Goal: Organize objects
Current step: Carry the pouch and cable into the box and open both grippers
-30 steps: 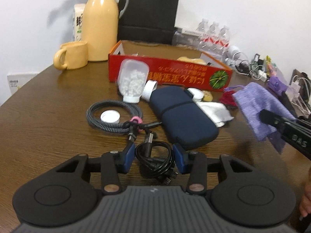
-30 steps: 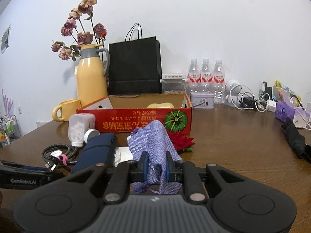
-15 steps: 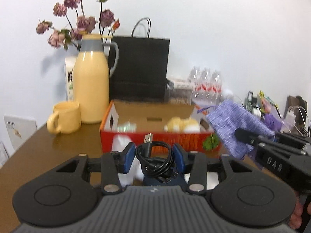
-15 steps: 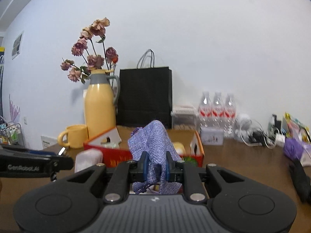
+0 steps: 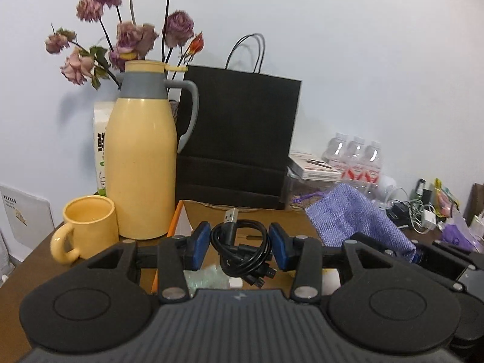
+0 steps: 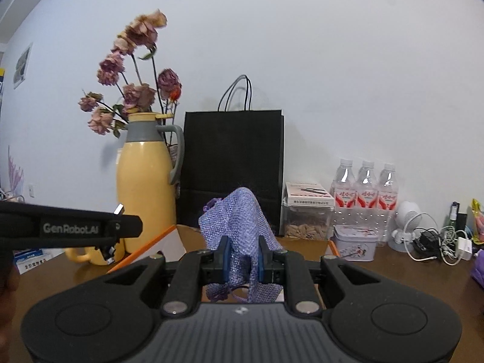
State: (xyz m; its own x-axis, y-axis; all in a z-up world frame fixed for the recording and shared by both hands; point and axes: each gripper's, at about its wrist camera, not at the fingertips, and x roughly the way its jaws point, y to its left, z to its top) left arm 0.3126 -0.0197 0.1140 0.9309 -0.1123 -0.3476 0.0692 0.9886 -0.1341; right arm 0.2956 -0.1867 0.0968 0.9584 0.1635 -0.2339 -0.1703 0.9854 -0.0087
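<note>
Jaws of the left gripper [image 5: 239,245] clamp a coiled black cable [image 5: 242,251] above the cardboard box [image 5: 208,208]; right gripper [image 6: 244,255] pinches a purple pouch [image 6: 239,214]; "GenRobot.AI" marks the left

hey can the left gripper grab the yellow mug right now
Probably not as things stand. The left gripper is shut on the coiled black cable, so it has no free grip. The yellow mug stands unblocked on the table, off to its left.
</note>
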